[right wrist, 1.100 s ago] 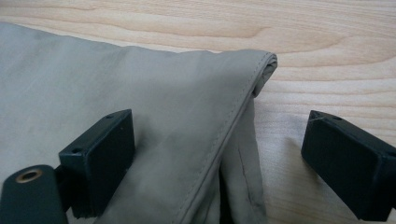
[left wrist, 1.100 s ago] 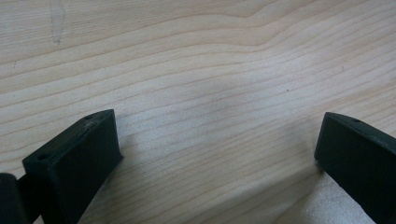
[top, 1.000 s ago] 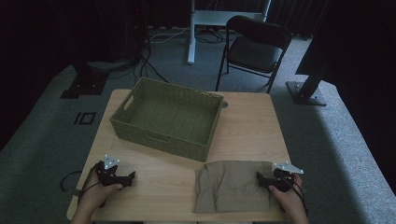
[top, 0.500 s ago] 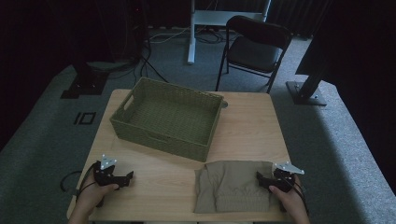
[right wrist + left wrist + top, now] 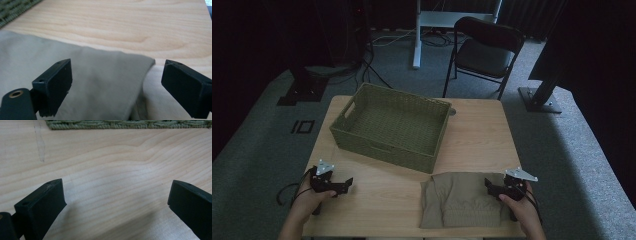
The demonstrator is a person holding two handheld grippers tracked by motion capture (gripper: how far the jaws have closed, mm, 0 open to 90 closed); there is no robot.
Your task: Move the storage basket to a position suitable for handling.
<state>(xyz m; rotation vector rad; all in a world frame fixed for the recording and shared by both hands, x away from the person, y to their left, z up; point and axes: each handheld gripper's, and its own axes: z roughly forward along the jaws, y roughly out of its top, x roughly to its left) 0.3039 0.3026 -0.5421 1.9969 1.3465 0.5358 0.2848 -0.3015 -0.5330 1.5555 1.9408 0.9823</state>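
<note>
Folded khaki cloth garment [image 5: 462, 199] lies at the near right of the pale wooden counter [image 5: 482, 135], before the woven green basket [image 5: 392, 126]. My right tongs [image 5: 116, 82] gape over its edge; left tongs [image 5: 115, 202] released over bare wood. Soft, light, floppy: pinch the folded corner.

One woven basket [image 5: 391, 127], one folded khaki cloth [image 5: 460, 199], one wooden table [image 5: 477, 135], one folding chair [image 5: 484, 50] (beyond the table). Two grippers: left gripper [image 5: 343, 185], right gripper [image 5: 490, 185], each with two black jaws spread apart.
</note>
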